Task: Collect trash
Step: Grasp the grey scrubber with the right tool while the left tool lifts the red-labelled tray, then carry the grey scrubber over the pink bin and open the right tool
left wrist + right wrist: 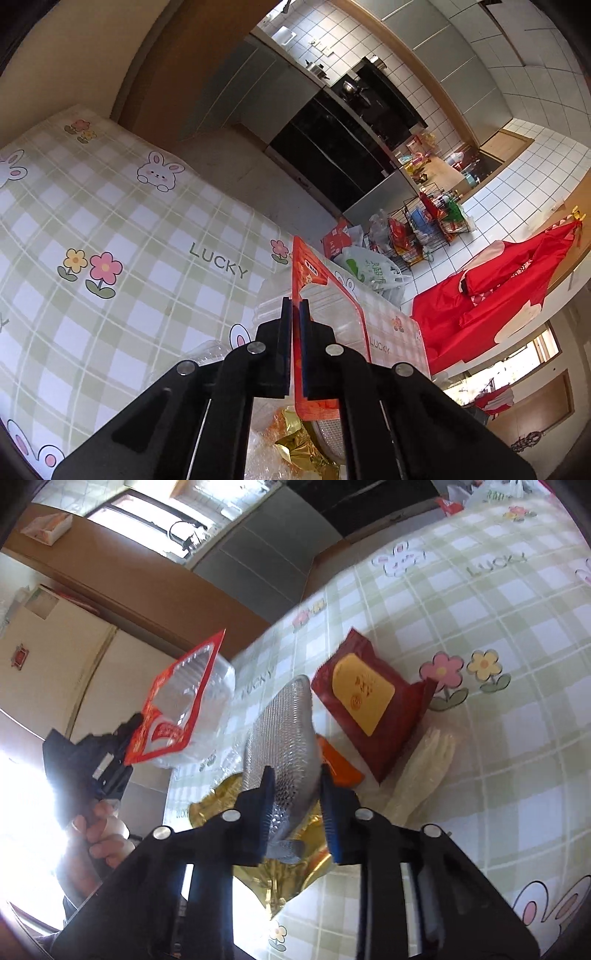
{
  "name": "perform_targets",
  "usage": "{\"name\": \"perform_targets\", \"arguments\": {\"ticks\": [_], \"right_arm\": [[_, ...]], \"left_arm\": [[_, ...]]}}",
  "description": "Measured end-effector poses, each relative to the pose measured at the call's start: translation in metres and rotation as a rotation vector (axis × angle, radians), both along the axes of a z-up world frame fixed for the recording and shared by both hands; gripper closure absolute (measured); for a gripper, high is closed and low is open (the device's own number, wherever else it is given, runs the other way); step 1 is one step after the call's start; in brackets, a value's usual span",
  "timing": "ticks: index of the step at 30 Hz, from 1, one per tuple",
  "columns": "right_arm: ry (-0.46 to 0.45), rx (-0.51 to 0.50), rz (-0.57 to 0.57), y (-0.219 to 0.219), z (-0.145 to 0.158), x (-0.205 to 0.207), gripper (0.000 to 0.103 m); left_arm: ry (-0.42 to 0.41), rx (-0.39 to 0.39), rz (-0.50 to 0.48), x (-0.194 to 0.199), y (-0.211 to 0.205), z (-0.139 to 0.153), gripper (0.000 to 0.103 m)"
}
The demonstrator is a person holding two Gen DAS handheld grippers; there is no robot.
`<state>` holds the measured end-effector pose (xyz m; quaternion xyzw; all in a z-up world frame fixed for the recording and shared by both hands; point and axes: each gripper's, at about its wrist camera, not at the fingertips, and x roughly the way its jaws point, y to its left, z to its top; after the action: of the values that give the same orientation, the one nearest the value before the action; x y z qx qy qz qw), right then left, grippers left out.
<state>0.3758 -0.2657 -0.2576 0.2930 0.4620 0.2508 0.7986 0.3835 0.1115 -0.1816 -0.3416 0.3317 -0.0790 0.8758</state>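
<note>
My left gripper (295, 303) is shut on a red-and-clear plastic bag (332, 295), which stands up edgewise above the table. The right wrist view shows that same bag (177, 698) lifted off the checked tablecloth (480, 609), with a hand (103, 830) on the left gripper's (125, 738) handle. My right gripper (295, 775) is shut on a silver embossed pouch (280, 723) that tilts up from between the pads. Under it lies a crumpled gold wrapper (221, 805). Beside it are an orange wrapper (341, 770), a dark red packet with a gold label (369, 698) and a pale plastic sleeve (424, 764).
A clear plastic tub (221, 686) sits behind the lifted bag near the table's edge. Beyond the table are plastic bags on the tiled floor (369, 267), a wire rack (424, 225), a red apron (498, 295) and dark kitchen cabinets (332, 147).
</note>
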Motion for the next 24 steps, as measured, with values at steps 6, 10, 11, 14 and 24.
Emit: {"name": "perform_targets", "arguments": {"ticks": [6,10,11,14,24], "right_arm": [[-0.112,-0.033,-0.049,-0.012,0.033,-0.028,0.082],[-0.181,-0.045,-0.052,-0.016,0.055,-0.051,0.082],[-0.196,-0.048,-0.049,-0.016,0.06,-0.058,0.082],[-0.247,-0.064,-0.038,-0.015,0.077,-0.08,0.082],[-0.403,-0.158,0.012,-0.007,0.121,-0.164,0.082]], "left_arm": [[-0.043,0.037,0.037,-0.043,0.017,0.023,0.099],[-0.074,0.053,0.054,-0.076,0.023,0.038,0.099],[-0.08,0.053,0.059,-0.085,0.026,0.041,0.099],[-0.102,0.058,0.075,-0.11,0.031,0.052,0.099],[-0.19,0.103,0.103,-0.21,0.03,0.082,0.099]]}}
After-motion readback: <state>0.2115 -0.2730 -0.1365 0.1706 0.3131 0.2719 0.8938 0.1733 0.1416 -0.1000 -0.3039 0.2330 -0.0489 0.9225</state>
